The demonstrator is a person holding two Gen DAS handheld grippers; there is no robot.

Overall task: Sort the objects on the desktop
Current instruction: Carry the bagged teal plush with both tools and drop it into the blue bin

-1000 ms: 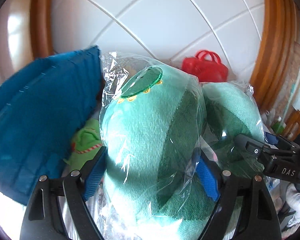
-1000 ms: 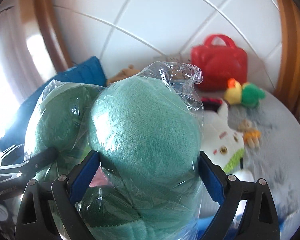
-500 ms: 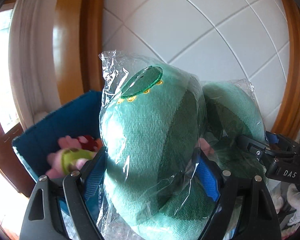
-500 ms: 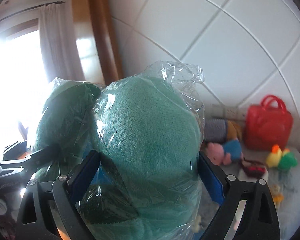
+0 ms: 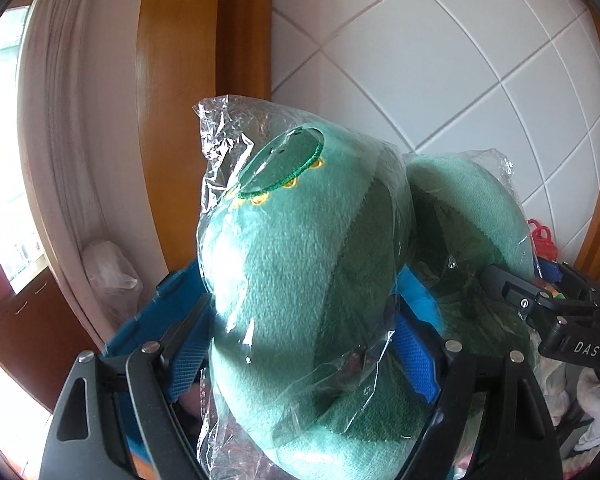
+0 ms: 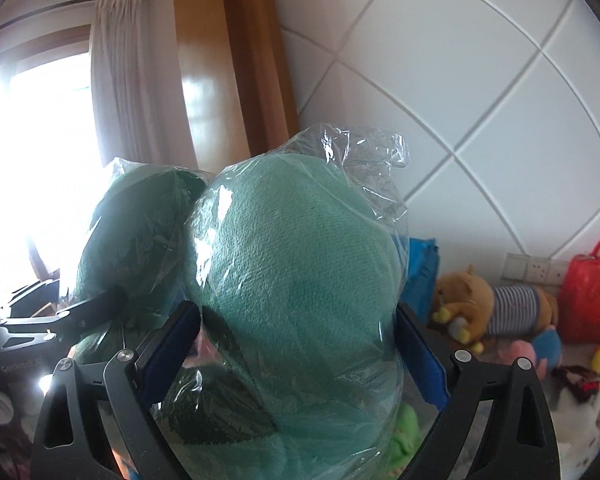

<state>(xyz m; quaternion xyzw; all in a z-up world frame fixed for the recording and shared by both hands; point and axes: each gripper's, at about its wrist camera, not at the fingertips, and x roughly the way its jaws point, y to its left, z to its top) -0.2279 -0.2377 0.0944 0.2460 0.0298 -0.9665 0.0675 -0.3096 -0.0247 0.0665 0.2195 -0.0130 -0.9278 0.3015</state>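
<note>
A large green plush pillow [image 5: 300, 272] wrapped in clear plastic fills both views. My left gripper [image 5: 300, 344] is shut on one of its lobes, blue pads pressing each side. My right gripper [image 6: 296, 344] is shut on the other lobe [image 6: 296, 280]. Each gripper shows in the other's view, the right one [image 5: 548, 312] at right and the left one [image 6: 60, 320] at left. A blue fabric box [image 5: 156, 316] lies just below and behind the pillow; its inside is mostly hidden.
Plush toys [image 6: 496, 304] and a red handbag [image 6: 588, 292] lie on the surface at right. A white tiled wall [image 5: 440, 60], a wooden frame [image 5: 180, 80] and a curtain [image 6: 120, 80] stand behind. The blue box edge [image 6: 420, 264] shows behind the pillow.
Both grippers have carried the pillow up and to the left, toward the window side. The blue box has dropped lower in view and the toys have slid off to the right.
</note>
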